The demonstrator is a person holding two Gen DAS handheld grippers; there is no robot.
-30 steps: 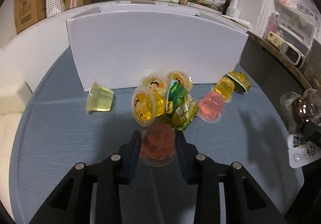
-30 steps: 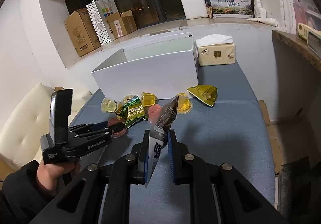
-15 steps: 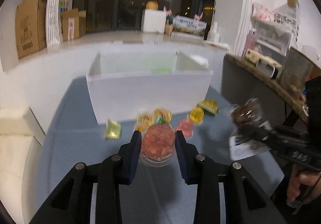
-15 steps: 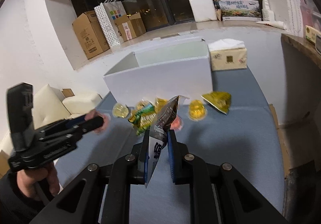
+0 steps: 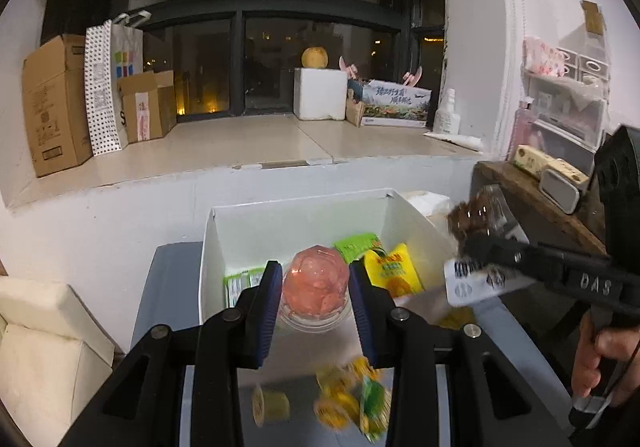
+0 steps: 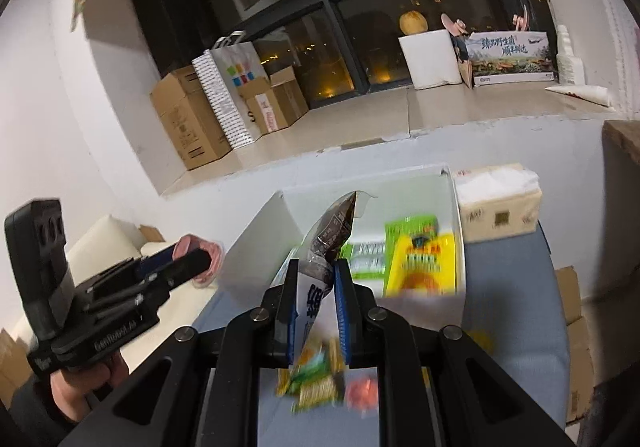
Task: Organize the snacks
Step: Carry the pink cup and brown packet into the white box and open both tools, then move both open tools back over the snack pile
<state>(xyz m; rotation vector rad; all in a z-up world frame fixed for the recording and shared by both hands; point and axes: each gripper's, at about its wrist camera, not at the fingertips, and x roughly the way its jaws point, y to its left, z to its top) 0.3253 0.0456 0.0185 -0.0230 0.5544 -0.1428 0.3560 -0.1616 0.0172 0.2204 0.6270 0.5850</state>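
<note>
Both grippers loaded, held up by the white box

The left gripper (image 5: 316,279) is clamped on a pink jelly cup (image 5: 316,283), its blue pads pressed to the cup's sides, in front of the open white box (image 5: 210,247). The right gripper (image 6: 316,287) is pinched nearly closed on a dark-and-white snack packet (image 6: 326,243) that stands up between the pads, just short of the box's near wall. Green packets (image 6: 408,227) and a yellow packet (image 6: 424,267) lie inside the box. Below, blurred yellow jelly cups (image 5: 340,403) and a green packet (image 6: 316,379) sit loose on the blue table (image 6: 516,311). A tissue pack (image 6: 500,207) stands just right of the box.
</note>
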